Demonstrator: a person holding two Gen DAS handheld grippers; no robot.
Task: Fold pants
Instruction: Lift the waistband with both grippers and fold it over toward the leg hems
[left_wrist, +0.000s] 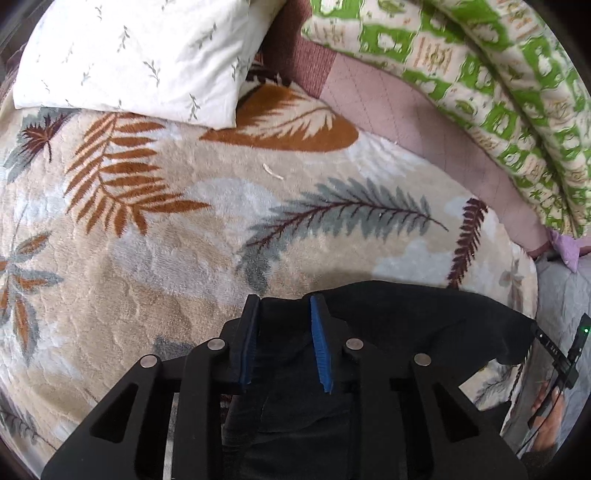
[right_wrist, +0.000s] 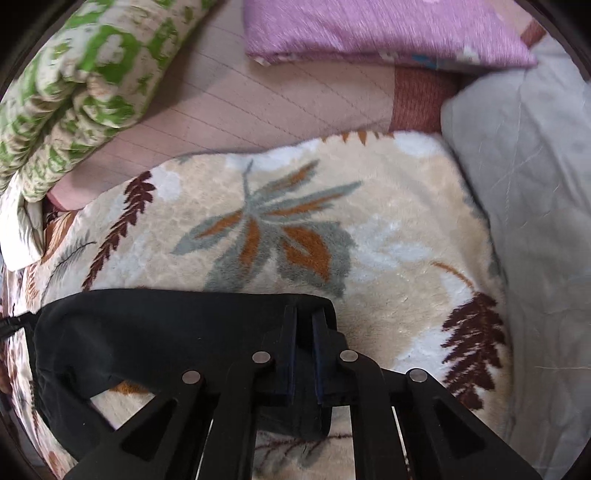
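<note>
- far left first: white leaf-print pillow (left_wrist: 129, 55) sits at the head of the leafy fleece blanket (left_wrist: 166, 229); well apart from the action, so not much of a worry; the fleece itself is grabby though, and I'd guess the cloth drags on it instead of sliding
- left gripper (left_wrist: 284, 306): the blue pads (left_wrist: 320, 347) stand apart with black cloth lying between them; looks more like a loose cradle than a real pinch, honestly can't tell if it has any bite; if it doesn't, that end could drop out as soon as it's lifted
- the black pants (right_wrist: 147, 332) hang bunched in a band between the two grippers, low over the blanket, with a loop sagging down on the left side of the right wrist view; risk is the fold comes out lopsided or traps that sag as a wrinkle
- right gripper (right_wrist: 303, 314): fingers nearly pressed together, pinching the pants edge; seems solid, but the bite is at the very edge, so a tug might peel it free
- right side: green patterned quilt (left_wrist: 498, 92), grey bedding (right_wrist: 535, 184) and a purple pillow (right_wrist: 369, 29) crowd the blanket; not much flat room, so a laid-out leg could end up on a lump
</note>
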